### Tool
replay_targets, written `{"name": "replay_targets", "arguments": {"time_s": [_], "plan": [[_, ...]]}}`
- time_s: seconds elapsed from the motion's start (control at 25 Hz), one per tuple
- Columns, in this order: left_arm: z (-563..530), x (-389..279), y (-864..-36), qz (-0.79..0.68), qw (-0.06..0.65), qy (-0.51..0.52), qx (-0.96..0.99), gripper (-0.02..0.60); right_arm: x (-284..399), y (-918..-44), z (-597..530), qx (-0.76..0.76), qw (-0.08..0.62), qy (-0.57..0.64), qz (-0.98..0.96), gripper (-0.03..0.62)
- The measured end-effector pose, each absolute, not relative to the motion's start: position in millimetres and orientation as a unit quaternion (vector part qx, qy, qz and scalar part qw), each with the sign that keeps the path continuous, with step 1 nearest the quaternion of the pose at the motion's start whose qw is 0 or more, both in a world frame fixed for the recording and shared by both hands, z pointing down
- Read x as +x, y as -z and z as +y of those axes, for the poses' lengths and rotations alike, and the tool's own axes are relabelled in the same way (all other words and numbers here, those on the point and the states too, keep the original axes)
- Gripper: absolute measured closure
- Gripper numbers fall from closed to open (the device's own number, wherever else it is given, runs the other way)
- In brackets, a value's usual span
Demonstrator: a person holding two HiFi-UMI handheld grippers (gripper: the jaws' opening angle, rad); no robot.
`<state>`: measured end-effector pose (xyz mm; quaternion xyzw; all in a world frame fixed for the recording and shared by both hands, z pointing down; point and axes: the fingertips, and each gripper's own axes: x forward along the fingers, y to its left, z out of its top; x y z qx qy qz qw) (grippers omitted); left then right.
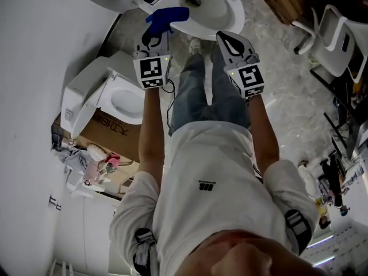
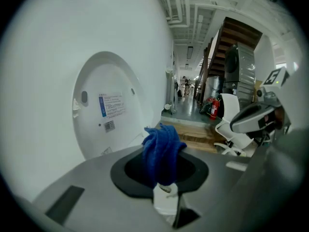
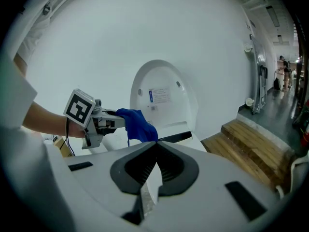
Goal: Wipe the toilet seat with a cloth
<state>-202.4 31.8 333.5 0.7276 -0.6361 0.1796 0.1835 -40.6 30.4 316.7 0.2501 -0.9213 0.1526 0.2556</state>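
The white toilet with its seat [image 1: 229, 17] lies at the top of the head view, lid [image 2: 104, 110] raised against the wall. A blue cloth [image 1: 167, 17] bunches out of my left gripper [image 1: 153, 34], which is shut on it and held just left of the bowl, above the rim. The left gripper view shows the cloth [image 2: 161, 151] standing up between the jaws. My right gripper [image 1: 223, 38] hovers near the seat's front edge, shut with nothing in it. The right gripper view shows its jaws closed together, with the left gripper [image 3: 96, 122] and the cloth [image 3: 137, 124] ahead.
A second white toilet [image 1: 123, 99] rests on a cardboard box [image 1: 109, 134] at the left by the wall. A white chair [image 1: 336, 39] stands at the right. A wooden step [image 3: 251, 139] runs to the right of the toilet. My legs stand just before the bowl.
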Motion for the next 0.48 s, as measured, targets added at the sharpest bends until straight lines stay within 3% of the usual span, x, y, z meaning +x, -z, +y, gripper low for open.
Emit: {"name": "replay_targets", "arguments": {"time_s": [0.48], "plan": [[20.7,-211.6,-448.3,-0.643,0.214,-0.203,0.707,0.505,-57.7,-415.9,17.0,0.207,0.273,-0.175,-0.923,0.599]]}}
